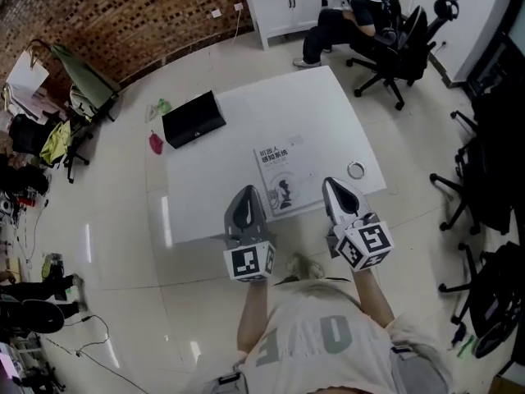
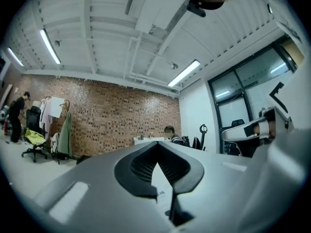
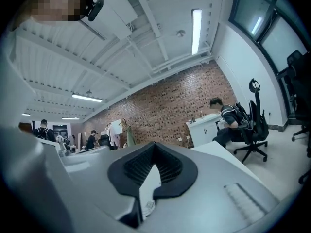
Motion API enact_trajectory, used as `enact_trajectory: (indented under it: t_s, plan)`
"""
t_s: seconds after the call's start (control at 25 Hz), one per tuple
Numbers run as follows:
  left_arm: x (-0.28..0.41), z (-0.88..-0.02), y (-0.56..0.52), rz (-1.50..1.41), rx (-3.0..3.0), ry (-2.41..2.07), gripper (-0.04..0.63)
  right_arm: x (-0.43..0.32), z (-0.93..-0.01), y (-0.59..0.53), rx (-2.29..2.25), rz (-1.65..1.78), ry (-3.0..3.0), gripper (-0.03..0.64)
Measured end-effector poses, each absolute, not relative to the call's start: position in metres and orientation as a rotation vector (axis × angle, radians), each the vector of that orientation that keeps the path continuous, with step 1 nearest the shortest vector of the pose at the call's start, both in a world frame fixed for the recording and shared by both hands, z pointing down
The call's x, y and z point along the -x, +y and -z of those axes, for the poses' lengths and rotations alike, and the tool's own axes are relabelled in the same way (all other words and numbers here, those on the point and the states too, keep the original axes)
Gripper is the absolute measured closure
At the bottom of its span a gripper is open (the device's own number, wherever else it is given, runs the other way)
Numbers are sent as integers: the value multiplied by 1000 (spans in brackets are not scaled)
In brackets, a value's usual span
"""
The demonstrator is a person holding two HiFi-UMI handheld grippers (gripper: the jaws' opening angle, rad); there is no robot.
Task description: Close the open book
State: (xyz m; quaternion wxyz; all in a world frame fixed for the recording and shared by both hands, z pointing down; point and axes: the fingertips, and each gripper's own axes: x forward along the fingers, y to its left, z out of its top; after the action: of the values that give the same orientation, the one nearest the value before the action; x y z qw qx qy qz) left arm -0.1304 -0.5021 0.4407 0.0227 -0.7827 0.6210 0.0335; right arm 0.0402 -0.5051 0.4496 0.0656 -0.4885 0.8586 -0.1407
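A glossy white tiled floor [image 1: 123, 245] runs up to a brick wall [image 1: 123, 15] at 11 o'clock of the head view. In the middle stands a square white surface [image 1: 246, 113]. At 1 o'clock, well apart from it, a seated person [image 1: 357, 6] in a black office chair [image 1: 402, 43] faces a white cabinet [image 1: 283, 6]. More dark chairs [image 1: 484, 187] line the 3 o'clock side.

The book [image 1: 283, 175] lies closed and flat on the surface, cover up, with printed characters near its top and a dark chess-piece picture lower down. It sits just toward 6 o'clock from the surface's centre, close to the near edge. A flat black case [image 1: 194, 119] lies at the surface's 10 o'clock corner, well apart from the book. A small ring [image 1: 356, 170] rests near the 4 o'clock edge.

The left hand-held gripper [image 1: 247, 197] hangs over the near edge at the book's 8 o'clock side. The right hand-held gripper [image 1: 335, 189] hangs at the book's 4 o'clock side, between book and ring. Both point away from the person, roughly level, each with its marker cube [image 1: 249, 261] toward the body.

In the left gripper view the dark pads are pressed together at the tips and pinch nothing. Only a sliver of white surface shows through the notch behind them. The right gripper view shows the same: jaws pressed together, empty, with the brick wall and the seated person beyond.
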Motion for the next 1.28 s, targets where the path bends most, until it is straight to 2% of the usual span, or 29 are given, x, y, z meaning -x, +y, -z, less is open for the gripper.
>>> enact_trajectory:
  t_s: [0.2,0.4,0.6,0.8,1.04,1.28]
  plan:
    - [169,-381,-488,-342,2457,1908,584,-18,-422,-519,1401,365,2616,612]
    - [196,-364,-469,-324,2410,1864,583,2,-443,-507,1435,447,2656,612]
    - [187,-361,-477,-284,2487,1751,583,38,-445,-501,1402,469,2703,612]
    - [190,-345,-447,-585,2622,1694,583,64,-439,-445,1288,347,2864,612]
    - [154,-341,-370,-676,2650,1654,583,28,-434,-355,1266,266,2846,612]
    - [124,-379,-221,-714,2630,1788,583,-18,-462,-203,1220,313,2829,621]
